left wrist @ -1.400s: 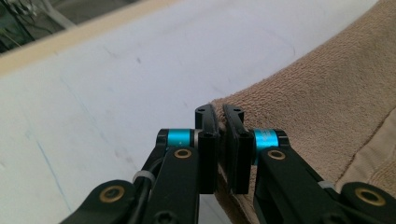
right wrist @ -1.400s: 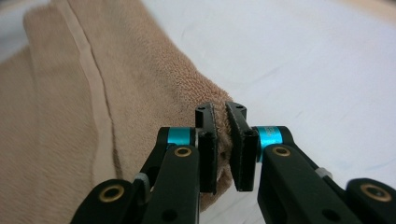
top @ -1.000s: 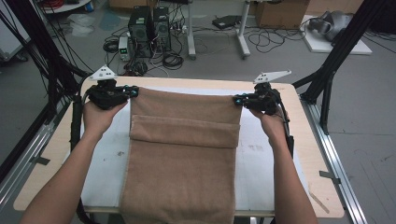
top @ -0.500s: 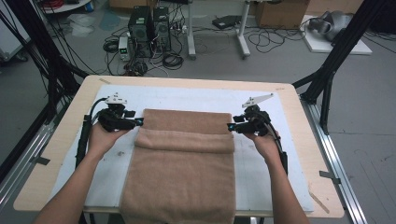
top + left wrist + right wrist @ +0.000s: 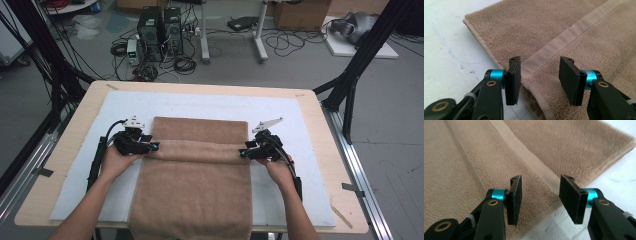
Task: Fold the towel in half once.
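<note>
High view has the left gripper (image 5: pixel 150 146) sitting right at the towel's (image 5: pixel 197 190) left edge and the right gripper (image 5: pixel 246 152) at its right edge, both at the ends of the folded-over hem. Left gripper view shows its jaws parted about halfway, having just been opening then easing in a touch, with the corner of the towel (image 5: pixel 574 32) lying between them, pads not pressing on it; the pale woven band (image 5: pixel 571 31) runs away from that corner at a slant. Right gripper view is the mirror of that: jaws parted, having just been opening, the towel (image 5: pixel 474 157) edge between them and not pinched, band (image 5: pixel 524 150) running off ahead. Outboard of each gripper is bare white mat (image 5: pixel 200 105), then the wooden table (image 5: pixel 60 155) rim beyond it, so there's open room to either side. Ahead of the grippers the doubled towel ends well short of the mat's far edge. Behind them, toward the person, the towel runs off the near table edge between the forearms.
</note>
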Available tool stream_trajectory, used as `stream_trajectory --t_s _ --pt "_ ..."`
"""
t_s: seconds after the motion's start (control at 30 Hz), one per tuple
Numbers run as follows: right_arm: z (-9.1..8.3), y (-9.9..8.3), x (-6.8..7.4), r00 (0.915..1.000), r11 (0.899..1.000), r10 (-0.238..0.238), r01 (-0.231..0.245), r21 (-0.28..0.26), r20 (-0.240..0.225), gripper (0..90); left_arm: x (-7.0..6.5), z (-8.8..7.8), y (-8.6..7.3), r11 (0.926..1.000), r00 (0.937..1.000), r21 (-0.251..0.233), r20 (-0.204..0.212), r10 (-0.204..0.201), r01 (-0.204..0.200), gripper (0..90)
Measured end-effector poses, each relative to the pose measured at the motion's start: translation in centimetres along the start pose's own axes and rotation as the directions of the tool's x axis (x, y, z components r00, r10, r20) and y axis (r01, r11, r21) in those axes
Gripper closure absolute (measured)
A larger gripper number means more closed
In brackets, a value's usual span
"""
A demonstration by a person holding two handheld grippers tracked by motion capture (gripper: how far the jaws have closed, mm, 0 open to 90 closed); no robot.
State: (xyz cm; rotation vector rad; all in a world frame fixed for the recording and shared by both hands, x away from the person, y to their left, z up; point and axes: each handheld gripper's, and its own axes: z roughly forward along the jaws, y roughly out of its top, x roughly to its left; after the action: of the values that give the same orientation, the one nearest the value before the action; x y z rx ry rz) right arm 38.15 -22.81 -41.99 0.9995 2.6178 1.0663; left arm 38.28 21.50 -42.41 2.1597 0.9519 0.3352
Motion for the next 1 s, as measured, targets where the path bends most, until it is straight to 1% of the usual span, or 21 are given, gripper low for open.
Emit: stream_trajectory --t_s 0.07,0.1,0.13,0.17,0.23,0.27,0.3,0.33,0.37,0.43,0.5,0.53,0.57,0.67,0.73,0.87,0.93,1.0 --pt "0.5 -0.1 0.1 0.9999 0.999 -0.007 0.007 0.035 0.009 53.8 0.0 0.2 -0.2 0.9996 0.9999 0.028 -0.013 0.001 -0.001 57.1" --pt "0.6 -0.1 0.2 0.9999 0.999 -0.008 0.007 0.045 0.014 54.5 0.1 0.3 -0.2 0.9995 0.9999 0.032 -0.017 -0.001 0.002 58.8" --pt "0.8 -0.1 0.2 0.9997 0.999 -0.017 0.016 0.048 0.016 55.6 0.0 0.3 -0.3 0.9996 0.9997 0.025 -0.02 -0.015 0.016 59.4" --pt "0.9 0.0 0.3 0.9995 0.998 -0.022 0.021 0.057 0.023 56.2 0.1 0.2 -0.2 0.9994 0.9996 0.029 -0.024 -0.017 0.018 61.1" --pt "1.1 0.0 0.4 0.9988 0.997 -0.037 0.035 0.062 0.03 57.8 0.0 0.2 -0.2 0.999 0.9992 0.033 -0.028 -0.03 0.031 63.4" --pt "1.1 0.1 0.5 0.999 0.997 -0.034 0.031 0.069 0.031 59.4 0.0 0.2 -0.2 0.9991 0.9991 0.035 -0.034 -0.025 0.026 65.4" --pt "1.1 0.1 0.5 0.9992 0.997 -0.031 0.029 0.068 0.025 62.9 -0.1 0.2 -0.2 0.9991 0.9994 0.036 -0.027 -0.021 0.022 68.6" --pt "1.1 0.1 0.5 0.9992 0.997 -0.031 0.029 0.067 0.025 64.7 -0.1 0.4 -0.2 0.9987 0.9997 0.046 -0.01 -0.02 0.021 75.3" --pt "1.1 0.1 0.5 0.9992 0.997 -0.03 0.029 0.066 0.025 66.7 -0.3 0.5 -0.2 0.9987 0.9998 0.05 -0.019 -0.005 0.006 76.3" --pt "1.1 0.1 0.5 0.9995 0.998 -0.029 0.028 0.06 0.013 72.4 -0.4 0.5 -0.2 0.9988 0.9998 0.048 -0.02 0.001 0.0 78.4" --pt "1.0 0.0 0.4 0.9998 0.999 -0.019 0.019 0.049 -0.005 77.6 -0.3 0.4 -0.2 0.9989 0.9999 0.045 -0.01 -0.01 0.01 82.0" --pt "1.0 0.0 0.2 0.9996 0.999 -0.022 0.023 0.046 -0.016 79.9 -0.3 0.4 -0.2 0.999 0.9998 0.041 -0.005 -0.017 0.017 83.6" --pt "0.9 0.0 0.2 0.9995 0.999 -0.017 0.018 0.042 -0.026 81.4 -0.2 0.2 -0.2 0.9991 0.9999 0.04 -0.002 -0.014 0.014 85.4" --pt "0.6 0.1 0.2 0.9991 0.999 -0.027 0.028 0.034 -0.032 82.8 -0.2 -0.1 -0.2 0.9996 0.9999 0.024 -0.003 -0.016 0.016 87.4" --pt "0.3 0.1 0.3 0.9991 0.999 -0.03 0.031 0.026 -0.03 83.0 -0.2 -0.3 -0.1 0.9997 1.0 0.022 -0.002 -0.007 0.007 87.7" --pt "-0.4 0.2 0.3 0.9989 1.0 -0.026 0.025 -0.014 -0.04 83.0 -0.4 -0.9 0.0 0.9999 1.0 -0.011 0.002 -0.004 0.004 87.8" --pt "-0.8 0.3 0.5 0.9987 0.999 -0.024 0.023 -0.03 -0.044 83.0 -0.5 -1.4 0.1 0.9996 1.0 -0.027 0.005 -0.001 0.001 87.9" --pt "-1.2 0.3 0.8 0.9979 0.998 -0.047 0.045 -0.043 -0.044 83.0 -0.6 -1.9 0.1 0.9987 1.0 -0.051 0.006 0.0 0.001 88.1"
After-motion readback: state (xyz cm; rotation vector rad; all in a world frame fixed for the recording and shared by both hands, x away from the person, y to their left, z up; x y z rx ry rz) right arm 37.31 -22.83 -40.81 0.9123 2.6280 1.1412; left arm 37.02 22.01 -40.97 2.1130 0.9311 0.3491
